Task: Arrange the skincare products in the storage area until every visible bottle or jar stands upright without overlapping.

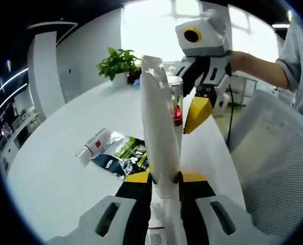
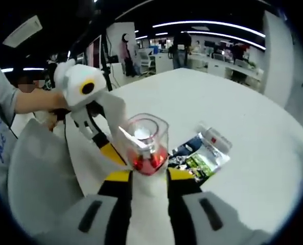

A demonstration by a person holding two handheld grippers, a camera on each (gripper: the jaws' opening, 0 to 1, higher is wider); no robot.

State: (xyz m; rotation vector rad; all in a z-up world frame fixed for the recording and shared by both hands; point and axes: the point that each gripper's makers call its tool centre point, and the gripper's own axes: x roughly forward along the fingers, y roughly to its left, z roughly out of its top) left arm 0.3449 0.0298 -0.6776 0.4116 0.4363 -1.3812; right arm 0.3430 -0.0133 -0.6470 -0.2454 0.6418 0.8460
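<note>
A tall white tube (image 1: 159,127) stands up between the yellow-tipped jaws of my left gripper (image 1: 165,178), which is shut on its lower end. Behind it is a clear jar with red inside (image 1: 177,104); my right gripper (image 1: 189,116) comes in from the upper right, one yellow jaw beside the jar. In the right gripper view that clear jar (image 2: 148,143) sits between the jaws of my right gripper (image 2: 150,176), shut on it. My left gripper (image 2: 113,145) enters from the left with the white tube (image 2: 116,113), close to the jar.
Printed sachets (image 1: 125,155) and a small white tube with a red label (image 1: 96,144) lie flat on the white table (image 1: 64,168); the sachets (image 2: 200,153) lie right of the jar. A white mesh chair (image 1: 279,153) stands at the table's edge. A potted plant (image 1: 119,64) sits at the far side.
</note>
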